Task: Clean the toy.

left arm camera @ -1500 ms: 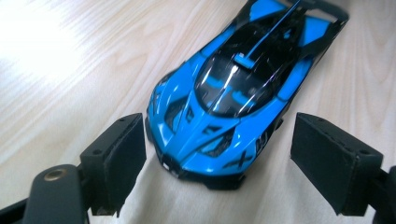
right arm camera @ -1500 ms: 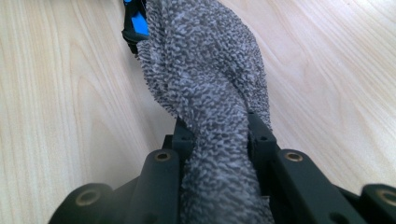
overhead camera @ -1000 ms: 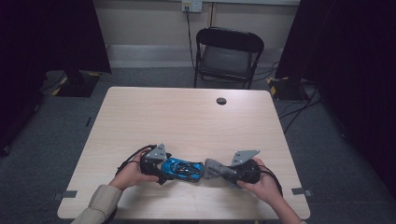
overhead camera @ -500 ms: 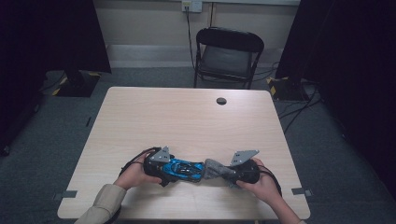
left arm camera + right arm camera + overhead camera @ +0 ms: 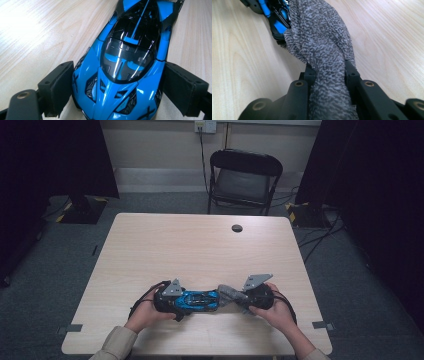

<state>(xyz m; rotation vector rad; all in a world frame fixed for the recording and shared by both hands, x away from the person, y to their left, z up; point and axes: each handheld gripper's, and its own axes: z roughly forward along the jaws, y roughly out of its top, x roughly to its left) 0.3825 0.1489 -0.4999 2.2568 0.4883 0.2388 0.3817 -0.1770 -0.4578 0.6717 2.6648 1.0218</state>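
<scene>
flanking blue toy car (image 5: 199,300) on table (image 5: 200,250), grey cloth (image 5: 231,294) touching it, chair (image 5: 243,180) beyond

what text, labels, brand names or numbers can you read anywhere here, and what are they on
None can be read.
Blue toy car: stripes and X-shaped marks on the bodywork, no letters or numbers.
Grey cloth: plain weave, no tag.
Table, folding chair and wall outlet: no legible writing.
</scene>
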